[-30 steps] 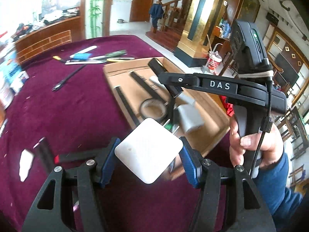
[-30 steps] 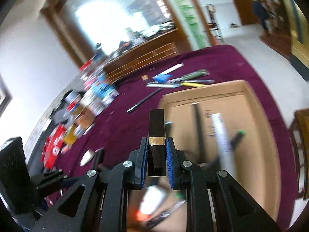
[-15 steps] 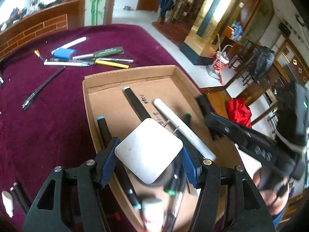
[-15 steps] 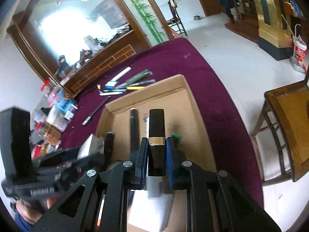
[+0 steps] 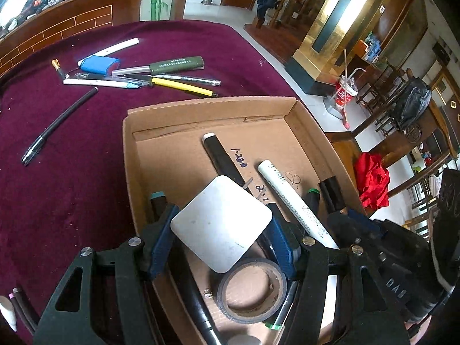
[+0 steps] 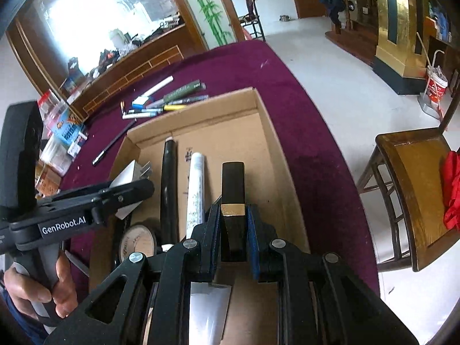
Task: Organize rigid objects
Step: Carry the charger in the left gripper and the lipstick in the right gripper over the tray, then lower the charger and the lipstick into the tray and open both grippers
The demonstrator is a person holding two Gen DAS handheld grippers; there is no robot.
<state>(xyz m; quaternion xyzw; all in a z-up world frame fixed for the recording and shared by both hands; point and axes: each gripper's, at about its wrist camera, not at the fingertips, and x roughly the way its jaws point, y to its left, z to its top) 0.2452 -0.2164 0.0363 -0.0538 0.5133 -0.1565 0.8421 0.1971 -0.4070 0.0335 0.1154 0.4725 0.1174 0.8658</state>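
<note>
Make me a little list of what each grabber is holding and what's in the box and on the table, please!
left gripper: shut on white plug adapter, over the box
right gripper: shut on black bar with gold band
cardboard box: holds black marker, white marker, tape roll
tablecloth: dark red; loose pens, blue case beyond the box

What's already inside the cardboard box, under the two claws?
In the cardboard box: a long black marker, a white marker, a tape roll and a green-capped pen. The white charger and both claws cover the near floor.
</note>
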